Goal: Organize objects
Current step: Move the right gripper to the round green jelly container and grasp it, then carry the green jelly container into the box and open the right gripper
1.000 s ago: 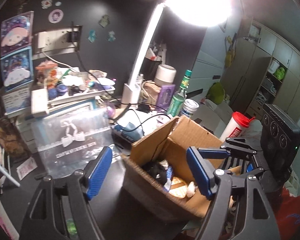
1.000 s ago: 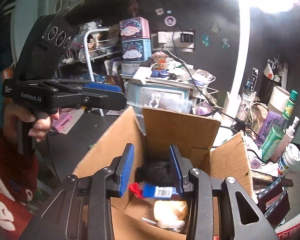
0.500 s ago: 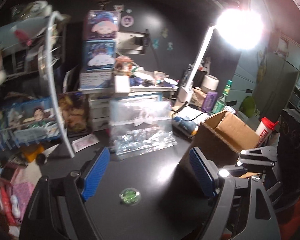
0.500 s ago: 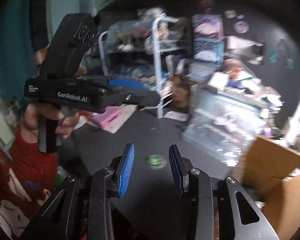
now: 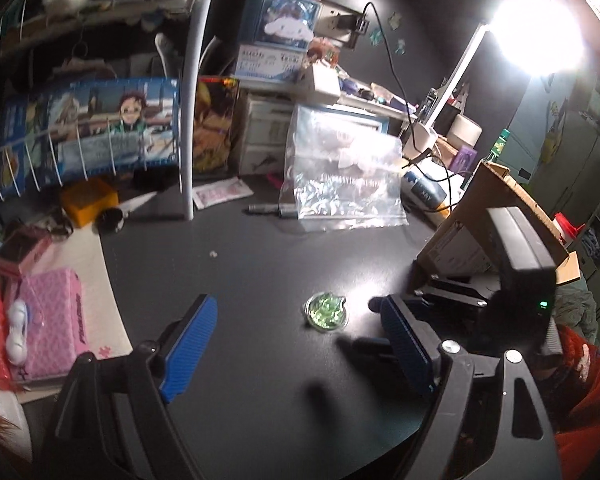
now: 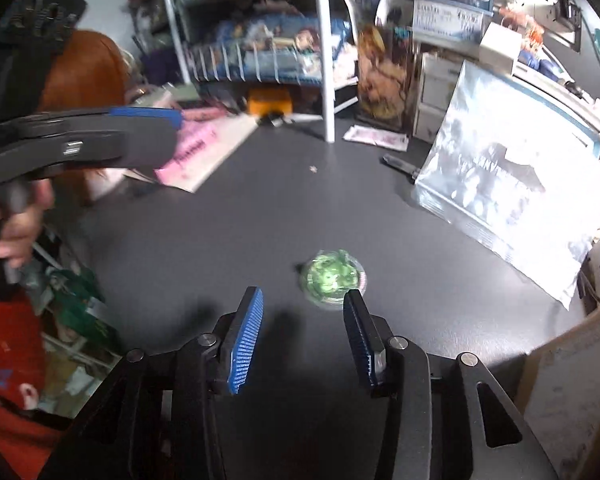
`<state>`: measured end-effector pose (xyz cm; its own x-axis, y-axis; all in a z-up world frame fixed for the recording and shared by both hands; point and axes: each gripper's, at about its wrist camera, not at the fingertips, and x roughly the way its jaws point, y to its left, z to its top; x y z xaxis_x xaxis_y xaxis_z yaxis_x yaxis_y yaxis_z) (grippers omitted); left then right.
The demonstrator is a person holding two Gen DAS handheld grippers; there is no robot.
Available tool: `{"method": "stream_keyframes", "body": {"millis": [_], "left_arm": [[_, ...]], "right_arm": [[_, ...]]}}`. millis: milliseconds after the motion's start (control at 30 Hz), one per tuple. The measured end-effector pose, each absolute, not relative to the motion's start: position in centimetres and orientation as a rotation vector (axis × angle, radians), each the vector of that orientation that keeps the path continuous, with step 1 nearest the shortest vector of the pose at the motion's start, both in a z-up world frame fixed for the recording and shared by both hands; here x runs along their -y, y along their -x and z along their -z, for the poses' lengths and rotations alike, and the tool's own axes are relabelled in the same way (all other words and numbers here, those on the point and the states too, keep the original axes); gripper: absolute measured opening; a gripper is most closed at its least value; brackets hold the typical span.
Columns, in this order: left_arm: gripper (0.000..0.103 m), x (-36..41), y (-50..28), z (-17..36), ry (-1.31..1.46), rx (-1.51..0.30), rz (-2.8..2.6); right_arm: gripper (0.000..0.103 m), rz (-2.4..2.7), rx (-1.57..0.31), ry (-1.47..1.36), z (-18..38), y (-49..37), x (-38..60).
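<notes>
The right tongs (image 6: 303, 326) stood partly apart with nothing between the blue pads; they had just been opening. Just beyond their tips lay a small round green object (image 6: 334, 276), blurred in this view, so its make could not be told. The left tongs (image 5: 296, 344) gaped wide and empty, having also just been opening, and the same green object (image 5: 326, 312) lay on the dark surface (image 5: 260, 264) between and a little ahead of their pads, touched by neither. In the right wrist view the left tongs' body was cut off at the frame's left edge, gripped by a hand (image 6: 18, 224) above a red sleeve (image 6: 8, 360). Toward the far edge of the surface a clear plastic bag (image 5: 342, 184) leaned upright, a dark pen-like thing (image 5: 272, 210) partly hidden at its foot. A cardboard box (image 5: 496, 216) stood at the right edge, half masked by the right tongs' housing. A pink pouch (image 5: 52, 328) lay at the left edge.
</notes>
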<state>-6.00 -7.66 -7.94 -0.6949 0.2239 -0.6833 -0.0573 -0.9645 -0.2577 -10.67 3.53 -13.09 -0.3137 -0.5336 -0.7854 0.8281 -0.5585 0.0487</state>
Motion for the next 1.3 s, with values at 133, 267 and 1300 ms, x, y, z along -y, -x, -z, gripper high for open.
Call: {"method": "stream_keyframes", "body": {"millis": [133, 267, 1300], "left_arm": [[0.082, 8.0, 6.3, 9.2, 1.189, 0.349, -2.721], [0.082, 8.3, 6.6, 9.8, 1.208, 0.363, -2.715], [0.065, 4.0, 5.9, 5.3, 1.014, 0.467, -2.448]], "right_arm": [[0.038, 1.984, -0.512, -0.987, 14.6, 12.0, -2.6], [0.038, 1.977, -0.542, -0.981, 15.2, 12.8, -1.8], [0.033, 2.002, -0.483, -0.645, 4.5, 5.4, -5.5]]}}
